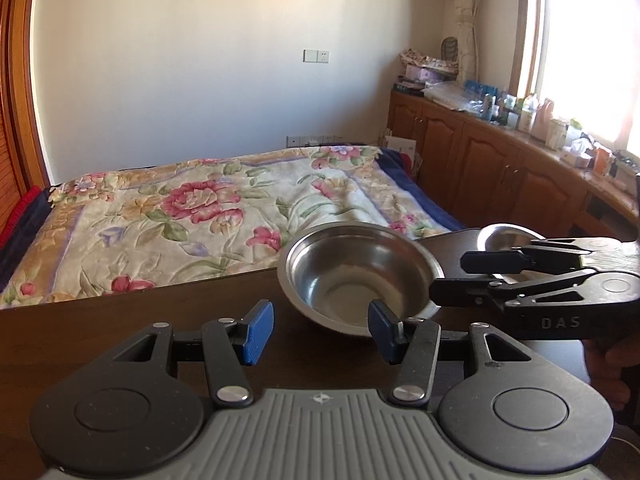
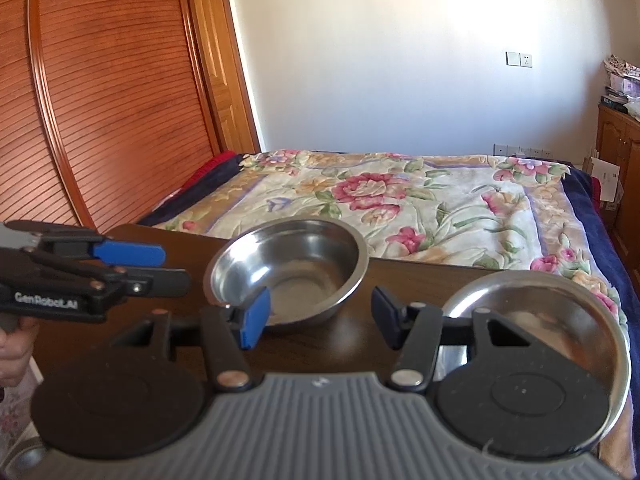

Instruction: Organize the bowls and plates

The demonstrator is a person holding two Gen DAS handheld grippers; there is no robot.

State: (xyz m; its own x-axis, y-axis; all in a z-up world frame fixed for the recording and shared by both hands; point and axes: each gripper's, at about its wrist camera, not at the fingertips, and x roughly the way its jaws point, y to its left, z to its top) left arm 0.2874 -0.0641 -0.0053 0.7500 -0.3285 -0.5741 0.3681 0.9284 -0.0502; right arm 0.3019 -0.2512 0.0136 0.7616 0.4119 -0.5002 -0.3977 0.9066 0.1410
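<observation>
Daylight is pouring in from the window [image 1: 592,52], which is blowing out to white in the left wrist view and washing the wall [image 1: 200,60] and the floral bedspread [image 1: 200,208] in soft, even brightness. The dark table [image 1: 120,340] is staying underexposed, while the steel bowl [image 1: 360,276] is catching pale glare and showing slight blur. Fisheye distortion is bowing the wardrobe door [image 2: 100,100] and darkening the frame corners.

Black grippers [image 1: 320,330] (blue pads [image 1: 258,330])
</observation>
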